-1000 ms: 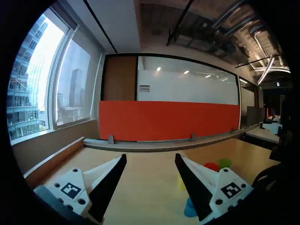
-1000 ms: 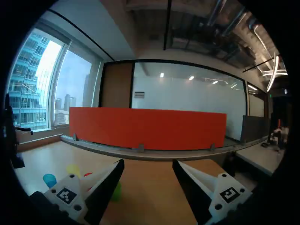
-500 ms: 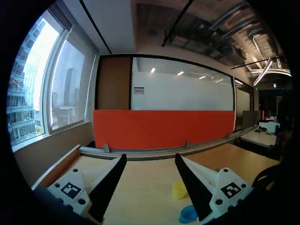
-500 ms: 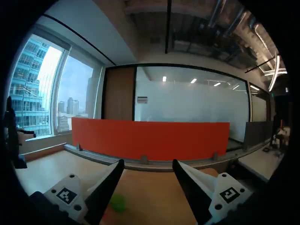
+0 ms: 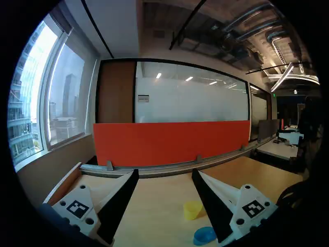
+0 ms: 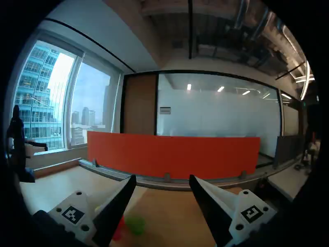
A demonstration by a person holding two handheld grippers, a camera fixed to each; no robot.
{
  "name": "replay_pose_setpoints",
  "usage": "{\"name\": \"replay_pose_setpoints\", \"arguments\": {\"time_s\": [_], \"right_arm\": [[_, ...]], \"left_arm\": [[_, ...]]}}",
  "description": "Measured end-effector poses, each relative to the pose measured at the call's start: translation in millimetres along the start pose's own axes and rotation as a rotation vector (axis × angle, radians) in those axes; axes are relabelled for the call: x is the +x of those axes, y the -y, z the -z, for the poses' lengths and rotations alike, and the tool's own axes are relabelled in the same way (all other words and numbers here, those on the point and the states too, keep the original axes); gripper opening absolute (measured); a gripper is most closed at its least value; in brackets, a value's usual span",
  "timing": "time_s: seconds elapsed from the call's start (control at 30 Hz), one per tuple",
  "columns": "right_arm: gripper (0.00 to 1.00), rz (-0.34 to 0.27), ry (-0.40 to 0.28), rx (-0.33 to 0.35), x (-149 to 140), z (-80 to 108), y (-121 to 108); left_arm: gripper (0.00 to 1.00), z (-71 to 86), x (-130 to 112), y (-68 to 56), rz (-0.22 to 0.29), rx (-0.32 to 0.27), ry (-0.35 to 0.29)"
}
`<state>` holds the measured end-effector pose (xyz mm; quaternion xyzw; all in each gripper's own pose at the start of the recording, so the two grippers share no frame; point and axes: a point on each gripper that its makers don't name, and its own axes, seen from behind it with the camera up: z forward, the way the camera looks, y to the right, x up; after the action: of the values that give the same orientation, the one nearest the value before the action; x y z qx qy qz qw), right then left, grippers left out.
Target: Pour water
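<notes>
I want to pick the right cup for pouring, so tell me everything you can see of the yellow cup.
The yellow cup is small and plain, of what looks like plastic, with a wide round rim narrowing toward its base. It stands upright, mouth up, on the light wooden desk. In the left gripper view it sits beyond the open left gripper, beside its right-hand finger. A blue cup stands nearer, apart from it. Only the desk touches it. Whether it holds anything cannot be told.

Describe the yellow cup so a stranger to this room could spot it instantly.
Find the long orange divider at the far edge of the wooden desk. Before it the yellow cup stands beyond the blue cup; no neighbour shares its colour.
</notes>
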<state>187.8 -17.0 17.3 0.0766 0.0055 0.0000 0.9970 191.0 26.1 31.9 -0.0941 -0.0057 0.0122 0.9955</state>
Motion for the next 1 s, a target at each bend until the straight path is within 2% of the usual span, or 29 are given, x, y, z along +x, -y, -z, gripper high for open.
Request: {"name": "replay_pose_setpoints", "arguments": {"time_s": [0.17, 0.37, 0.57, 0.87, 1.0], "right_arm": [[0.99, 0.003, -0.002, 0.077, 0, 1.3, 11], [0.99, 0.021, -0.003, 0.173, 1, 4.8, 26], [0.99, 0.039, 0.011, 0.238, -4, 3.9, 39], [0.99, 0.066, 0.049, 0.31, -17, -3.6, 49], [0.99, 0.066, 0.079, 0.339, -27, -6.3, 53]], "left_arm": [[0.96, 1.1, 4, -10.2, -0.016, -0.052, 0.0], [0.96, 3.3, 3, -29.5, -0.02, -0.147, 0.005], [0.96, 5.7, -5, -43.4, -0.031, -0.224, 0.009], [0.96, 5.2, -24, -53.7, -0.069, -0.288, 0.03], [0.96, 5.2, -36, -57.6, -0.066, -0.313, 0.049]]}}
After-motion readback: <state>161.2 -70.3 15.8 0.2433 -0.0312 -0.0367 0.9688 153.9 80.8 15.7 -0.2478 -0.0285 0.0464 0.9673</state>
